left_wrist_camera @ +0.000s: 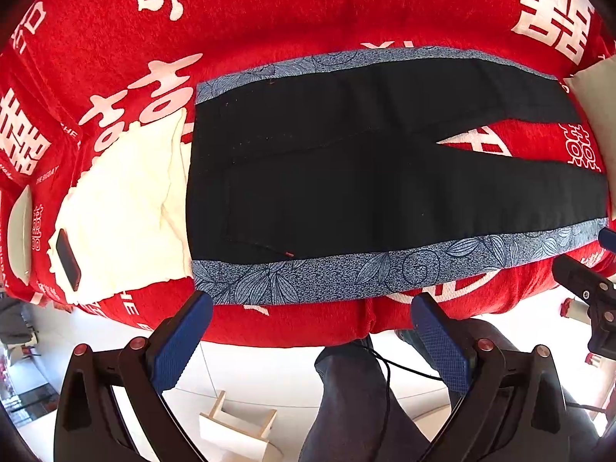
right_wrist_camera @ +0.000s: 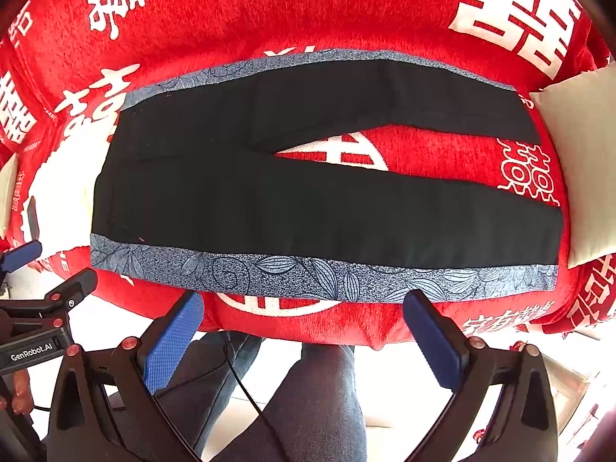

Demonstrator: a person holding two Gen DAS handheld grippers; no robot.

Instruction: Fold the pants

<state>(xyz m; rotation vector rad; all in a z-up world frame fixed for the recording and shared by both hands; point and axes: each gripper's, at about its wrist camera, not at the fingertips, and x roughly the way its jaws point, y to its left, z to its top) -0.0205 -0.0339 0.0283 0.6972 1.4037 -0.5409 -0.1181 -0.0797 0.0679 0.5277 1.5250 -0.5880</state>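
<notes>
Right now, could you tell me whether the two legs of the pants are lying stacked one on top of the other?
No, the pants lie flat with legs spread apart, and the red blanket shows between them.

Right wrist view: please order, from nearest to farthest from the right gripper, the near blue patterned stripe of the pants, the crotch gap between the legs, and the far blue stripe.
1. Near blue patterned stripe, just ahead of the right gripper.
2. Crotch gap, mid-pants.
3. Far blue patterned stripe, at the far edge.
</notes>
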